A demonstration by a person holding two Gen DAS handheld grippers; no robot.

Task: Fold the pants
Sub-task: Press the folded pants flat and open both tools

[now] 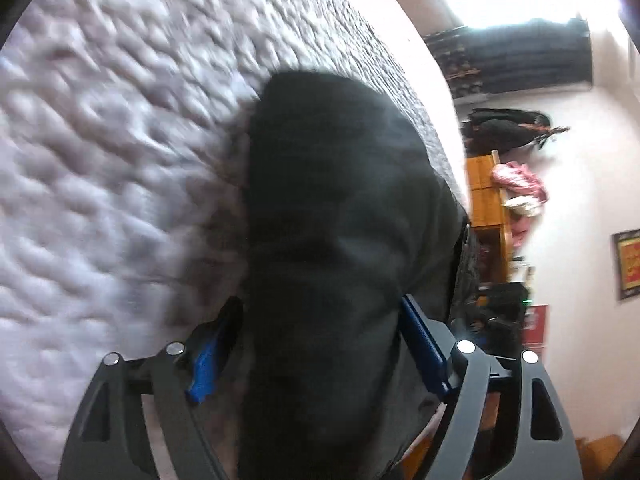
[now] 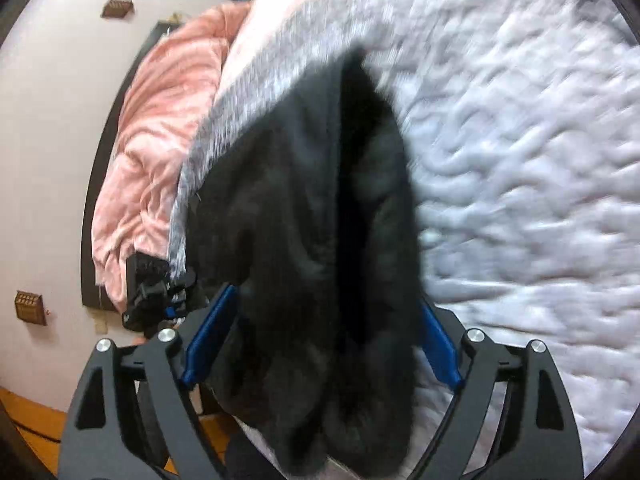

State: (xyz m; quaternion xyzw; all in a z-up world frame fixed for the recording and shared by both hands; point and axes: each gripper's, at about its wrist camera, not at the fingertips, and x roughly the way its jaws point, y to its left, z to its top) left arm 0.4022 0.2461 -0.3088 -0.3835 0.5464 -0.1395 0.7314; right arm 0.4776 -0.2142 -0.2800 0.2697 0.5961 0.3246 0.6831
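The black pants (image 1: pixel 336 216) hang bunched in front of the left wrist camera over a white quilted bedspread (image 1: pixel 112 152). My left gripper (image 1: pixel 320 320) is shut on the pants, the cloth filling the gap between its blue pads (image 1: pixel 420 336). In the right wrist view the same black pants (image 2: pixel 312 216) drape thickly between the blue pads (image 2: pixel 208 332) of my right gripper (image 2: pixel 324 320), which is shut on them. Both views are blurred by motion. The pants hide the fingertips.
The white quilted bedspread (image 2: pixel 520 160) fills the right half of the right wrist view, with a pink blanket (image 2: pixel 160 132) beside it by the wall. Wooden shelves (image 1: pixel 488 200) with clothes stand past the bed's edge. The other gripper (image 2: pixel 152 292) shows at left.
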